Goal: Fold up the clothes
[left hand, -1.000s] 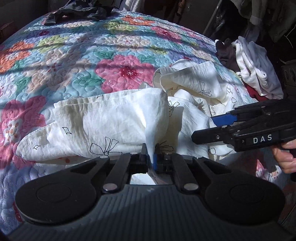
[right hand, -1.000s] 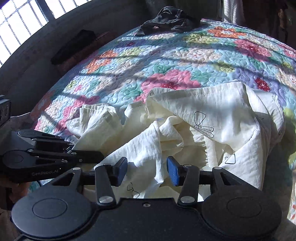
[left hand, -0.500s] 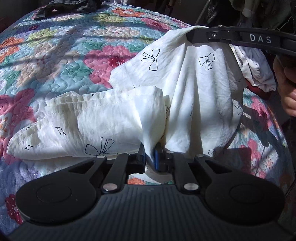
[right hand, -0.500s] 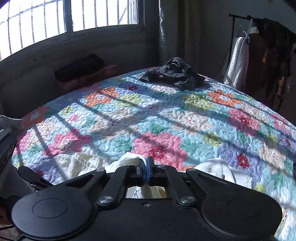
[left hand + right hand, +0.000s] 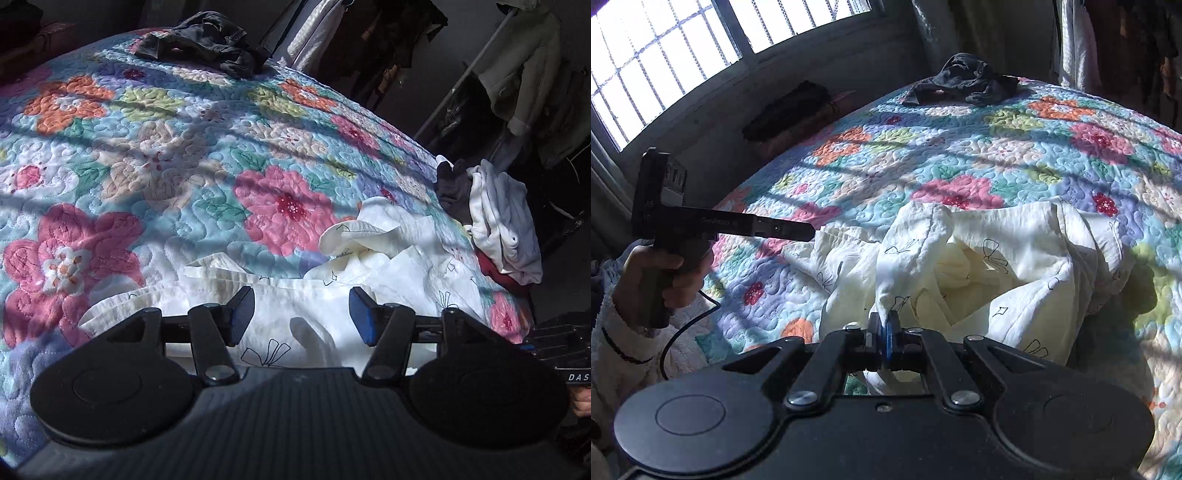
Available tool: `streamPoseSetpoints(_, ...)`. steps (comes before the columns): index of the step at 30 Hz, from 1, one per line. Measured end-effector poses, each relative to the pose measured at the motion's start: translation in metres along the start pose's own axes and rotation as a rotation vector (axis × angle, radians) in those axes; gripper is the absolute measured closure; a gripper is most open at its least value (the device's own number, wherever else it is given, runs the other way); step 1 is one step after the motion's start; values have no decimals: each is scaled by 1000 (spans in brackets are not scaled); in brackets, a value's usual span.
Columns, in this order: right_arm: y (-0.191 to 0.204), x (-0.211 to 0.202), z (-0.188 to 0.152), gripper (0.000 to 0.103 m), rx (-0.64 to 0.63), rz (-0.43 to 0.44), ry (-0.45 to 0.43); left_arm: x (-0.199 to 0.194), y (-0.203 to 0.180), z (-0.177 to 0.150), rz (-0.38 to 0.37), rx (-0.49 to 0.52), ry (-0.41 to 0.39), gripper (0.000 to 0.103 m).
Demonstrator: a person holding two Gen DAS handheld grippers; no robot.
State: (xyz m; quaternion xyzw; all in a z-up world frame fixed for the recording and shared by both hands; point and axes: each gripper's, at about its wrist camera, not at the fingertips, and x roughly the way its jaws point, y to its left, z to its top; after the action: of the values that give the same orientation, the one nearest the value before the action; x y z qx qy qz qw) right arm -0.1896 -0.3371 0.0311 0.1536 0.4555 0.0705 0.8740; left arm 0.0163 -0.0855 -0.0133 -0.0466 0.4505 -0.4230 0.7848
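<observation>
A cream garment with black bow prints lies crumpled on the flowered quilt. My left gripper hangs just above its near edge, jaws opening, with nothing pinched between the blue pads. From the right wrist view the left gripper reaches in from the left, held by a hand. My right gripper is shut on a fold of the cream garment and lifts that fold off the bed. Its body shows at the right edge of the left wrist view.
A dark garment lies at the bed's far end. White, dark and red clothes are piled at the bed's right edge. Clothes hang on a rack behind. A barred window lights the left side.
The left gripper let go of the cream garment and opened, and the cloth dropped onto the quilt. The right gripper closed on a fold, lifted it high, then came down lower with it.
</observation>
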Motion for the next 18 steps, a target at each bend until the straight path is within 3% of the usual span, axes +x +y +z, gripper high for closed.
streamPoseSetpoints(3, -5, 19, -27, 99, 9, -7, 220, 19, -5, -4, -18, -13, 40, 47)
streamPoseSetpoints(5, -4, 18, -28, 92, -16, -11, 274, 28, -13, -8, -26, -9, 61, 47)
streamPoseSetpoints(8, -3, -2, -5, 83, -43, -48, 148, 39, -27, -13, -25, 24, 72, 45)
streamPoseSetpoints(11, -9, -16, 24, 58, -39, -93, -15, 47, -39, -11, -34, 32, 57, 39)
streamPoseSetpoints(12, -12, -17, 33, 55, -40, -121, -54, 51, -41, -8, -44, 25, 55, 39)
streamPoseSetpoints(14, -20, -4, 52, 53, -74, -221, -76, 58, -47, -4, -73, 17, 73, 39)
streamPoseSetpoints(18, -34, 47, 64, 53, -158, -420, -12, 68, -66, -10, -82, 61, 116, 39)
